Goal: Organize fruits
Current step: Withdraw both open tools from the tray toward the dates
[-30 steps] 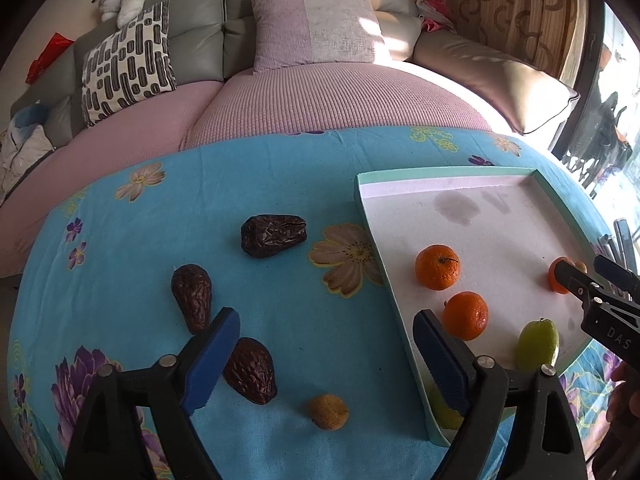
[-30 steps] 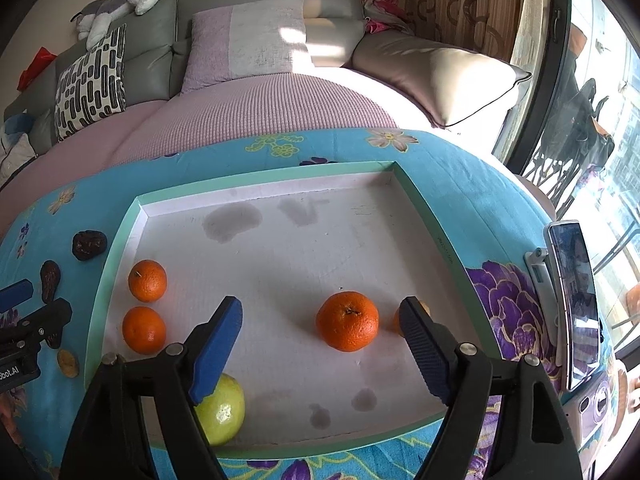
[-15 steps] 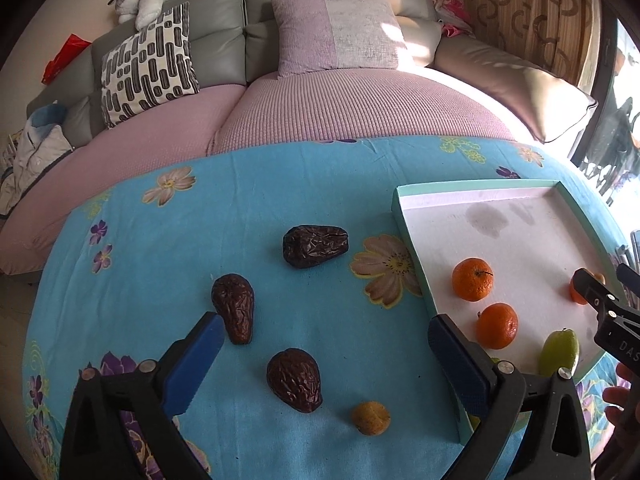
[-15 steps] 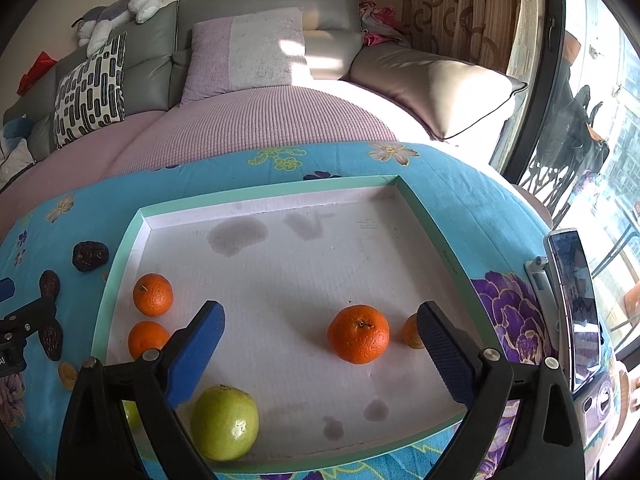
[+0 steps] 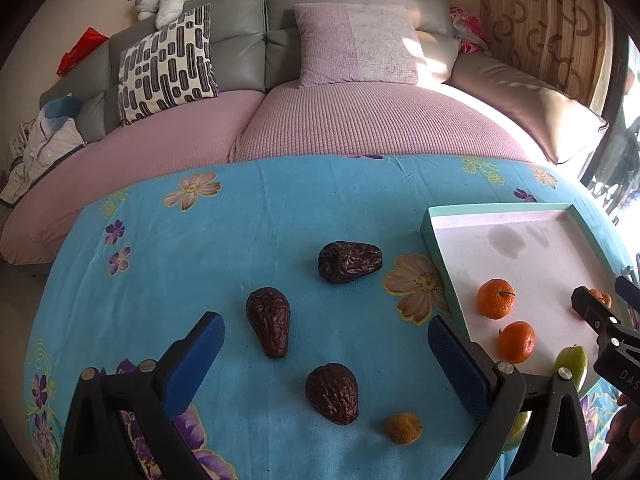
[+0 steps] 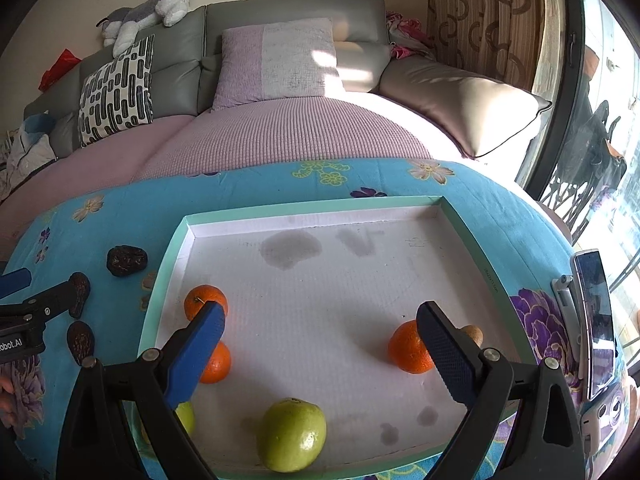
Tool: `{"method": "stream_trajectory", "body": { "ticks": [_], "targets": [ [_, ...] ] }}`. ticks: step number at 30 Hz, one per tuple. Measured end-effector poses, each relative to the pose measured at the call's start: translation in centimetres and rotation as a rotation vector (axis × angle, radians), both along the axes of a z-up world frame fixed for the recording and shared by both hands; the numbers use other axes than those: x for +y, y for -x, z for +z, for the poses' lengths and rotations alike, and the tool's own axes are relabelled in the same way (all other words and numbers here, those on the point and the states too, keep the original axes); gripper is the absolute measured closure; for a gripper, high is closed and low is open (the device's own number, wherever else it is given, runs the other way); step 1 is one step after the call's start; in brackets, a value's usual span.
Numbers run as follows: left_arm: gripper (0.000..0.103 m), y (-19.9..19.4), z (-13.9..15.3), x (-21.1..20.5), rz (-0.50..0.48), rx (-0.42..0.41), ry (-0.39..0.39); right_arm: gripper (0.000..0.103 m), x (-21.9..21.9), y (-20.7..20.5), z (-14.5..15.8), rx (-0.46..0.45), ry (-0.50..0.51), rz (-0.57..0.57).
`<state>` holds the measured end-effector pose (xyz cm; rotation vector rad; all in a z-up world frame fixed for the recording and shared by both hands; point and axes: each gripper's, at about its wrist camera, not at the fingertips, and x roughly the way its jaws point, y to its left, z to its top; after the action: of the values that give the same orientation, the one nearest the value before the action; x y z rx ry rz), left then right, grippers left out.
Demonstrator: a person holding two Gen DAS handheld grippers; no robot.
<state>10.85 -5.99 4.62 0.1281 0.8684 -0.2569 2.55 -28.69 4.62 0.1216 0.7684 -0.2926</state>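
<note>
I hold my left gripper (image 5: 326, 354) wide open and empty over the blue flowered tablecloth (image 5: 248, 216), where three dark wrinkled fruits (image 5: 269, 326) and a small yellow-brown fruit (image 5: 403, 428) lie loose, left of the tray (image 6: 472, 236). My right gripper (image 6: 320, 338) is open too, gripping nothing, above the tray, which holds three oranges (image 6: 410, 346), a green fruit (image 6: 291, 434) at the near edge and a small brown fruit (image 6: 473, 334). A phone (image 6: 596, 320) stands just right of the tray. Beyond the table sits a sofa (image 5: 360, 128) with cushions.
</note>
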Motion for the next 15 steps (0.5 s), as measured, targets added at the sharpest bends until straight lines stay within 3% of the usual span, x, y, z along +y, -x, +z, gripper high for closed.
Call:
{"method": "stream_trajectory", "body": {
  "ticks": [15],
  "targets": [
    [0.000, -1.1, 0.2, 8.2, 0.212, -0.016, 0.019, 0.006, 6.0, -1.6, -0.3, -0.002, 0.030, 0.136]
  ]
}}
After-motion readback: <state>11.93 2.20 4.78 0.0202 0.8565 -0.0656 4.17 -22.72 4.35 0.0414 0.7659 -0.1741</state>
